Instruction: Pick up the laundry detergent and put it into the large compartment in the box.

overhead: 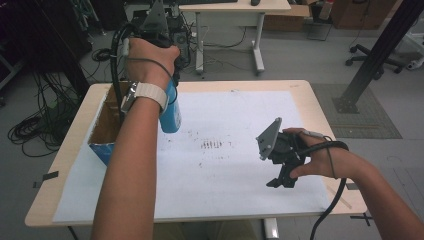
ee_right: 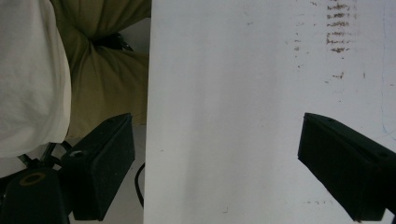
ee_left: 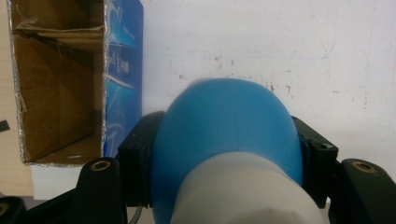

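Left gripper: clamped on a blue plastic bottle, raised beside the open cardboard box.
Right gripper: jaws wide apart, empty, above the white paper sheet.

Blue bottle blurred and cut off below; cardboard box partly behind forearm.

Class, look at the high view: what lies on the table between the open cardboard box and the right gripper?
Only the white sheet with faint dark smudges lies between the cardboard box and the right gripper, seen in the high view.
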`<state>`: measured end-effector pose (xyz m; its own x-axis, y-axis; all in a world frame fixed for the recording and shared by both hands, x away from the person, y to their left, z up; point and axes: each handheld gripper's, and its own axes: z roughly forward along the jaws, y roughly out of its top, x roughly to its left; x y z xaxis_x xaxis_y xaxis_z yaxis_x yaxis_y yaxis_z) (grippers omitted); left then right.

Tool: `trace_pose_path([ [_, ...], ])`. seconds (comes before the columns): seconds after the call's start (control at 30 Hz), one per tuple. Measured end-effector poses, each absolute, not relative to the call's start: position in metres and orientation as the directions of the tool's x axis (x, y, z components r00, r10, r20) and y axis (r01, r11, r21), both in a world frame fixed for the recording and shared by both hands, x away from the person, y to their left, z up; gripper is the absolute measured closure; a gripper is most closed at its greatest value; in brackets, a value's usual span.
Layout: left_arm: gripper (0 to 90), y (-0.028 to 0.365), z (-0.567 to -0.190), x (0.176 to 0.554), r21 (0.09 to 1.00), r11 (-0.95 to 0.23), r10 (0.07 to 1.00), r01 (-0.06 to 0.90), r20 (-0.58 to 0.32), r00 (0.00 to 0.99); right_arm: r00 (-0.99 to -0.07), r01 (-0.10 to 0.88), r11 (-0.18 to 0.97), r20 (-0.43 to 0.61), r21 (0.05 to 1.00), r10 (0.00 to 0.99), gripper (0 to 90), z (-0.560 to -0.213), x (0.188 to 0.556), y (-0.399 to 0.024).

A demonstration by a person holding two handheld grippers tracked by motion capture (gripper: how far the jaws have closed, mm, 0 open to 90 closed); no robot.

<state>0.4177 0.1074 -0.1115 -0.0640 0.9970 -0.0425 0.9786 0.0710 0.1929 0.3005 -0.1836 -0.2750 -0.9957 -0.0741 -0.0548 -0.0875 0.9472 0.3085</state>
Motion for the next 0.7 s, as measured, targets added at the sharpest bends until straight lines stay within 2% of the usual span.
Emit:
trace_pose_path([
  [0.7,37.4,0.129,-0.083,0.413,0.198,0.040,0.998,0.979,-0.046,-0.032,-0.997,-0.067,0.950,-0.059,0.305,-0.051,11.4,-0.270,0.301,-0.180],
])
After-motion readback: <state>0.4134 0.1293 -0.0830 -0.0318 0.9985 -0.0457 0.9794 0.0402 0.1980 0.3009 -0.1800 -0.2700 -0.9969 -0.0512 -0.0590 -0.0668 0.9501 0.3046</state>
